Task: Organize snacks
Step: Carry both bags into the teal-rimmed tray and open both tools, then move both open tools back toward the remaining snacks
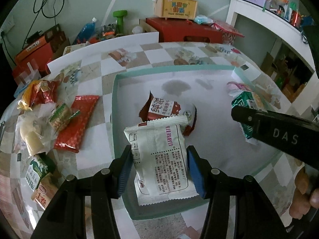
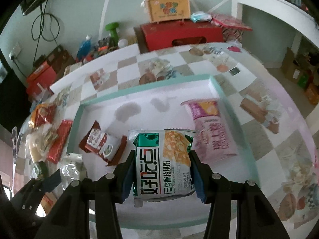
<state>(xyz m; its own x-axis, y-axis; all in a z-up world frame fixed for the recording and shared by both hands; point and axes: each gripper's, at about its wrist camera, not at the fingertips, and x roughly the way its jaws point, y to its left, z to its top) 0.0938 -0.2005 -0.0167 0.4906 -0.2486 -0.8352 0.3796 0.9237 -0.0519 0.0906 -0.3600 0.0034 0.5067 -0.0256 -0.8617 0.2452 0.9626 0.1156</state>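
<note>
My left gripper (image 1: 159, 169) is shut on a white snack packet (image 1: 161, 159), back side up, held over the near-left part of a shallow white tray with a teal rim (image 1: 114, 107). My right gripper (image 2: 161, 175) is shut on a green and white biscuit packet (image 2: 163, 163), held over the same tray (image 2: 79, 111). In the tray lie a dark red packet (image 1: 165, 109) (image 2: 102, 145) and a pink packet (image 2: 211, 131). The right gripper (image 1: 279, 131) with its green packet (image 1: 247, 103) shows at the right of the left wrist view. The left gripper (image 2: 39, 187) shows blurred at the lower left of the right wrist view.
Loose snacks are piled on the checked tablecloth left of the tray: a red foil packet (image 1: 77, 123), a green box (image 1: 37, 169), orange and clear bags (image 1: 39, 95). A red box (image 1: 185, 31) with a yellow case (image 1: 179, 6) stands behind the table, white shelving (image 1: 279, 31) at the right.
</note>
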